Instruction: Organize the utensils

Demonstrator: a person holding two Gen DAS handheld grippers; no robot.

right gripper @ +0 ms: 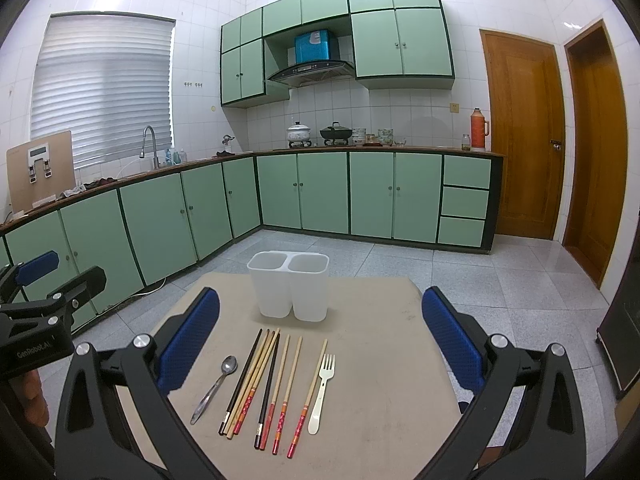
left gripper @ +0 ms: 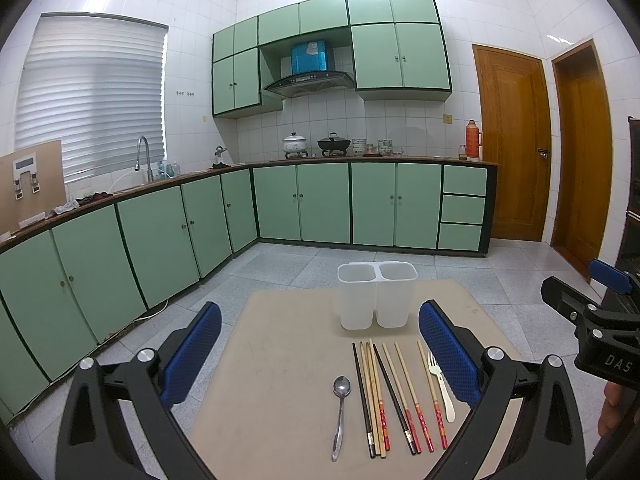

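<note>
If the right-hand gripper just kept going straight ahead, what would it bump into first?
Probably the white two-compartment holder, which sits nearly dead ahead of the open right gripper; if it points lower, the chopsticks. Depth is unclear.

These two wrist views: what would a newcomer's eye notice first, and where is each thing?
First the row of utensils on the beige table: a metal spoon at the left, mixed chopsticks in the middle, a white plastic fork at the right. Just behind them stands an empty white two-compartment holder. Both grippers, left and right, hover open above the table, holding nothing.
</note>
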